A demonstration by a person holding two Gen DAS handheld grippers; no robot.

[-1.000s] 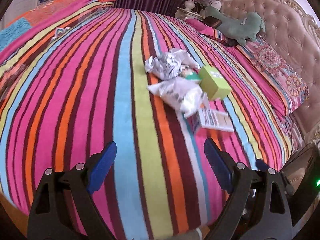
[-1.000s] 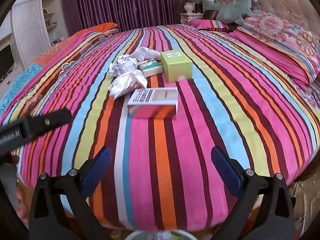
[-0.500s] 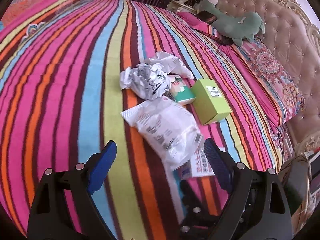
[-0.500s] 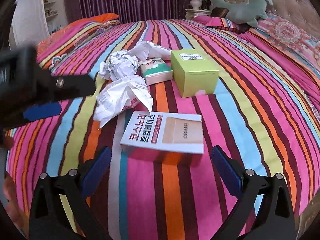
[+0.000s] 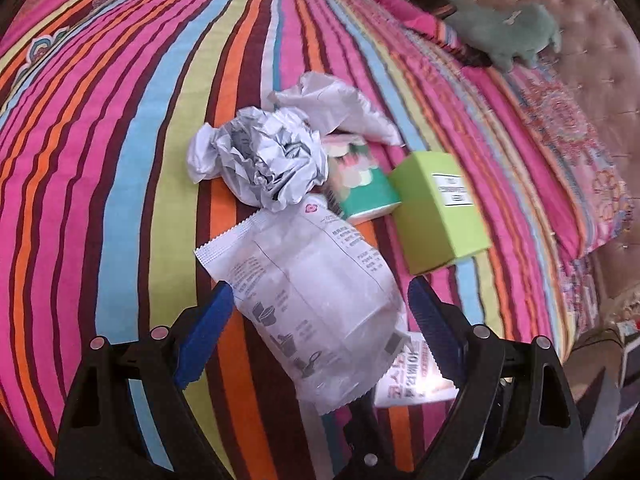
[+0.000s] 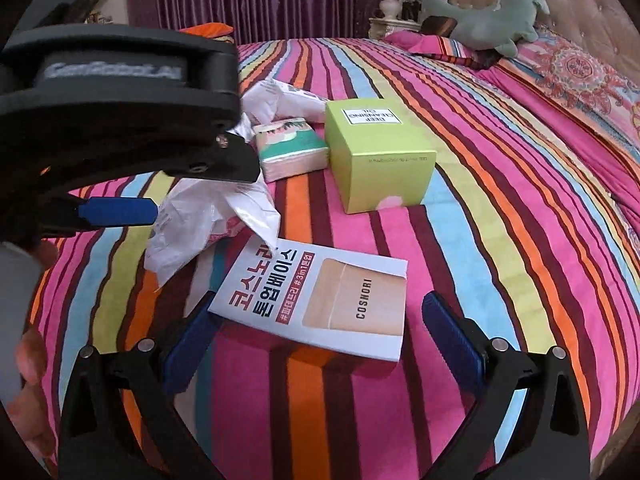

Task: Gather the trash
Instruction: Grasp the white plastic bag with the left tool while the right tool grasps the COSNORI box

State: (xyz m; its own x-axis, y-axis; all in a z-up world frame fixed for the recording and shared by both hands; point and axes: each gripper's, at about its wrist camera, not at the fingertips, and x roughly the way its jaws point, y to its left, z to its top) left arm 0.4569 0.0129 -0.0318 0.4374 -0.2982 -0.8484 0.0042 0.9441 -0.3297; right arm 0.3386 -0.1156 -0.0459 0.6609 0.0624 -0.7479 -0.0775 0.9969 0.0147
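On the striped bedspread [image 5: 120, 160] lies a pile of trash: a crumpled paper ball [image 5: 268, 160], a white wrapper [image 5: 340, 108] behind it, a green-and-white tissue pack [image 5: 364, 184], a lime-green box [image 5: 436, 208] and a flat white box with Korean print [image 6: 320, 300]. A printed white plastic wrapper [image 5: 312, 300] lies between the fingers of my left gripper [image 5: 320, 316]. Its jaws are opening and the pads do not press on the wrapper. My right gripper [image 6: 320, 328] is open, its fingers on either side of the flat white box's near end. The left gripper [image 6: 206, 192] fills the right wrist view's left side.
A green plush toy [image 5: 504, 28] and patterned pillows [image 5: 560, 152] lie by the tufted headboard [image 5: 600, 40] at the back right. Purple curtains [image 6: 260, 0] and a nightstand with a vase [image 6: 390, 8] stand behind the bed. A person's hand [image 6: 28, 380] shows at lower left.
My left gripper has moved forward and down over the trash pile, so the plastic wrapper now lies between its fingers. My right gripper has closed in on the flat white box.
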